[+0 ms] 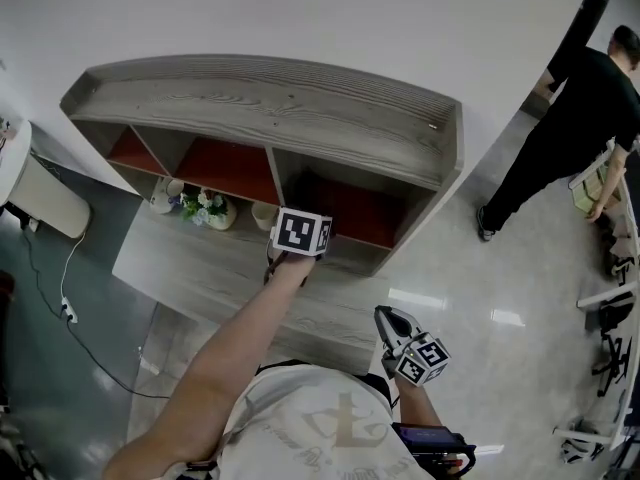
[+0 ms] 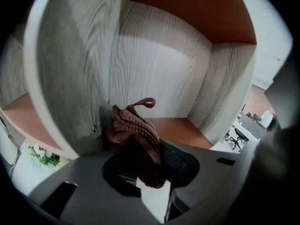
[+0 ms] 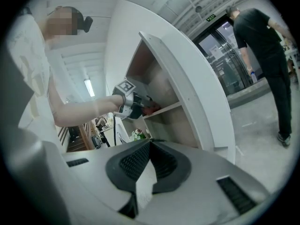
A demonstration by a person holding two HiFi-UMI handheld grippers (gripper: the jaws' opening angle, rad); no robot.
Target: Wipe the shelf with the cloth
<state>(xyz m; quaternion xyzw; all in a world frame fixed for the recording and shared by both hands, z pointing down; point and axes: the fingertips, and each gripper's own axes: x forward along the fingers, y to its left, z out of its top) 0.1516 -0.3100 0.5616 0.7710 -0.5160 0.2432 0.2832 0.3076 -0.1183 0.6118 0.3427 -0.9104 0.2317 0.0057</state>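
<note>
**Position.** The shelf [image 1: 270, 118], grey wood grain with red-backed compartments, fills the upper centre of the head view. The left gripper [image 1: 298, 236] reaches into it at centre frame, at an upright divider [image 2: 70, 78] between two compartments.

**Cloth.** The left jaws are clenched on a bunched reddish-brown knitted cloth [image 2: 136, 132]. It sits mid-frame in the left gripper view, pressed against the lower part of the divider close to a small screw head. One loop stands free above the bunch. The orange compartment floor [image 2: 178, 130] lies just to the right of it. Whether the cloth touches that floor cannot be told.

**Other gripper.** The right gripper [image 1: 392, 318] is held at lower right of the head view, well apart from the shelf. Its jaws are drawn together with nothing between them.

**Surroundings.** Small vases with flowers [image 1: 205, 208] stand in the shelf, left of the working gripper. A person in dark clothing [image 1: 580, 118] is at upper right, away from the work.

**Assessment.** Wiping appears to be under way on the divider face, and most surfaces are likely untouched.

**Recommendations.**
- Press the broad side of the bunch flat, not only its tip.
- Stroke along the grain into the corner.
- Keep the loop off the screw, where it may snag.
- Watch the vases when moving left.
</note>
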